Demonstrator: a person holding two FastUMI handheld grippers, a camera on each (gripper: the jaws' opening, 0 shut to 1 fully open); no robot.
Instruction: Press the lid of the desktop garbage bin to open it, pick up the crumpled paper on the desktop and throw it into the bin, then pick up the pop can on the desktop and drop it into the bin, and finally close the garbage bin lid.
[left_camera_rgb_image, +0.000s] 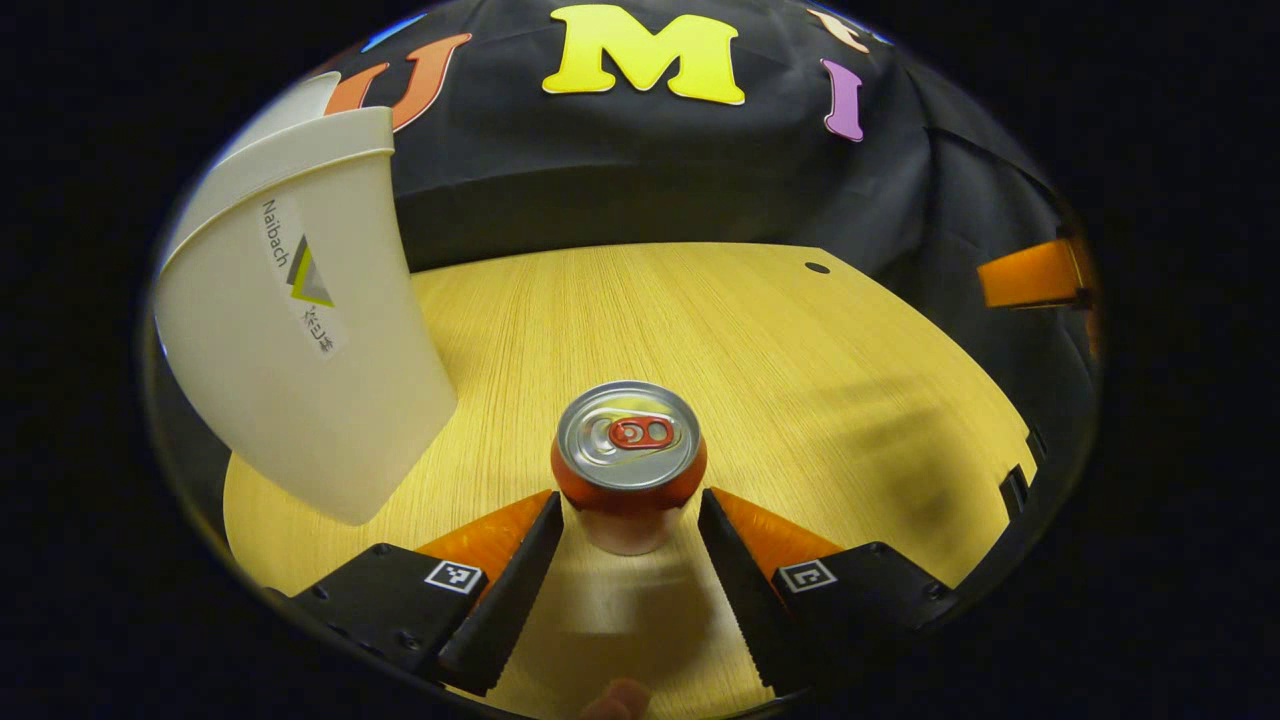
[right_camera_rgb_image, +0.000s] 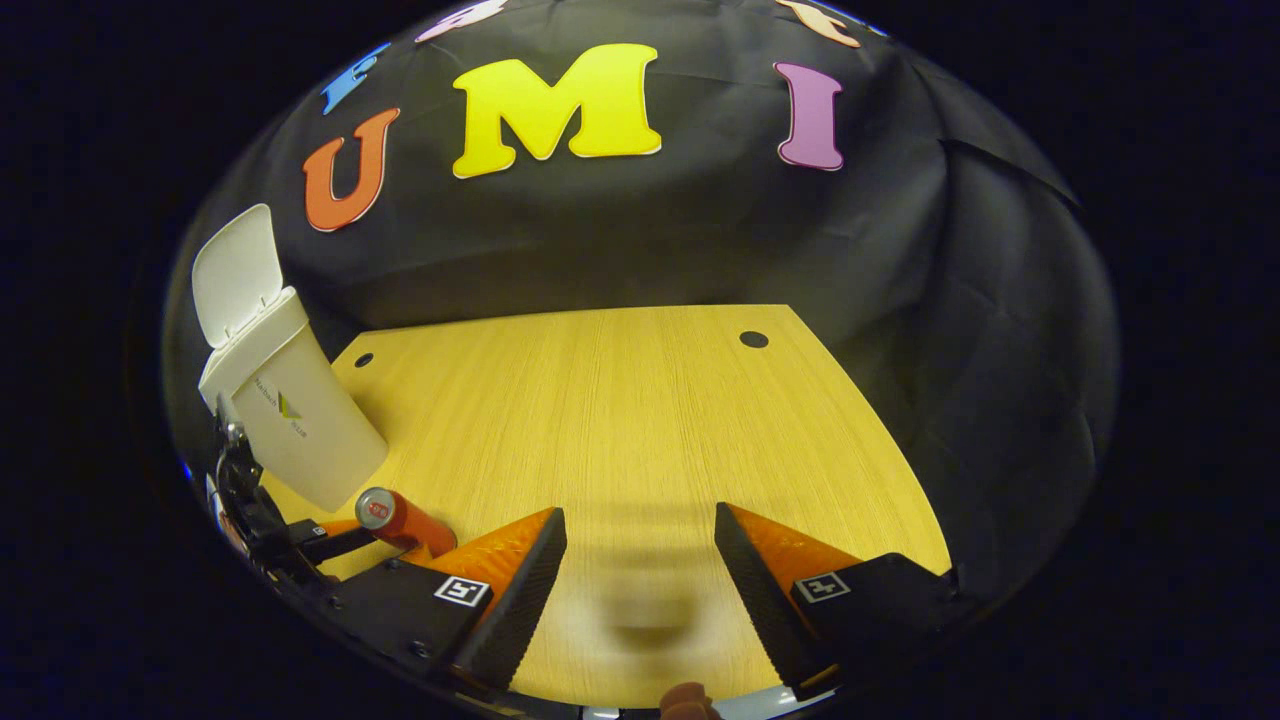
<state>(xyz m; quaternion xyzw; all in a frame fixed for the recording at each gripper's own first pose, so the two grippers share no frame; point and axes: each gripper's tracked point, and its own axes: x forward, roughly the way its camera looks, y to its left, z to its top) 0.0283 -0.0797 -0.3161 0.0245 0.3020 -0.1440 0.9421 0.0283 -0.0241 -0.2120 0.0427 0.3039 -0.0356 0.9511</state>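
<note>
In the left gripper view, the left gripper has its jaws spread either side of the upright orange aluminium pop can, not clamped on it. Beyond, at left on the pale wooden desktop, stands the white plastic garbage bin. The right gripper hangs over bare desktop, jaws apart; far left stands the bin, its flip lid raised.

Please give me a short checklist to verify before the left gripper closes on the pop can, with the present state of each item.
1. Bin lid raised: ok.
2. Pop can standing upright on the table: ok.
3. Can sits between the left gripper fingers: ok.
4. Fingers already pressing the can: not ok, gaps show on both sides.
5. Right gripper open, holding nothing, away from the can: ok.
6. Crumpled paper already inside the garbage bin: cannot tell.
</note>
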